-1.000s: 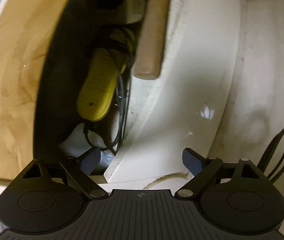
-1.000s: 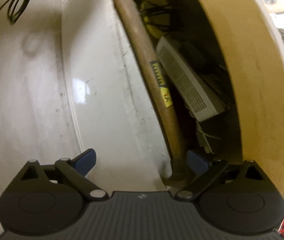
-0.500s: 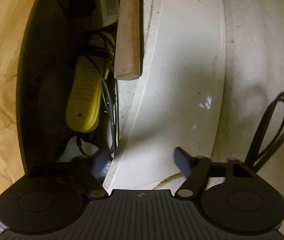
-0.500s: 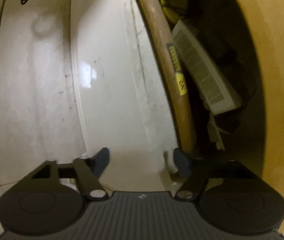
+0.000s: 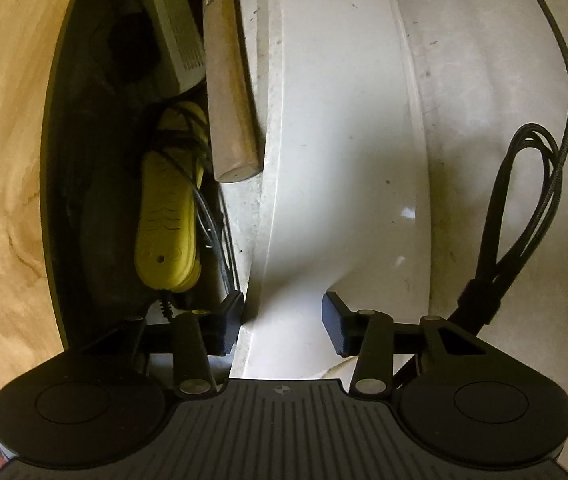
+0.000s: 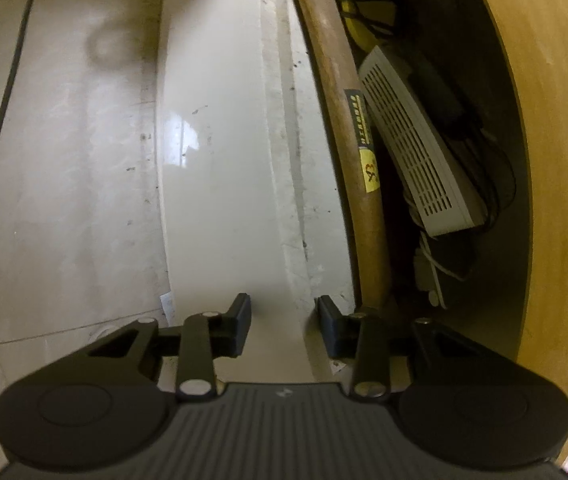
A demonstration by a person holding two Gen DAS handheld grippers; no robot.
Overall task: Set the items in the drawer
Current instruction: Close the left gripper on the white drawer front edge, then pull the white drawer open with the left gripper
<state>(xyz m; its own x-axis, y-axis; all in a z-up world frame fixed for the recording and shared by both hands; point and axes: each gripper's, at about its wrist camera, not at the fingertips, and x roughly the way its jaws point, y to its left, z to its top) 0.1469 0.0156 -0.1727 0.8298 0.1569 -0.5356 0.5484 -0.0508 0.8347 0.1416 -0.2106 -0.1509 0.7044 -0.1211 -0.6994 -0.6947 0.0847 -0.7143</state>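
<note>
Left wrist view: one open drawer with a glossy white front panel (image 5: 344, 160), holding one wooden hammer handle (image 5: 230, 100), one yellow ridged plastic device (image 5: 168, 220) wound with black cord, and one white vented box (image 5: 176, 24); one wooden tabletop (image 5: 4, 160) overhangs it; one looped black cable (image 5: 524, 216) lies on the pale floor. The left gripper (image 5: 282, 326) has just been closing; its two fingers straddle the panel's top edge, the left pad touching it, the right pad's contact unclear. Right wrist view: same drawer front (image 6: 220, 160), one handle (image 6: 344, 120) with a yellow sticker, one vented box (image 6: 416, 148), white cord beside it. The right gripper (image 6: 284, 328), also just closing, brackets the panel edge; whether the pads press it cannot be told.
</note>
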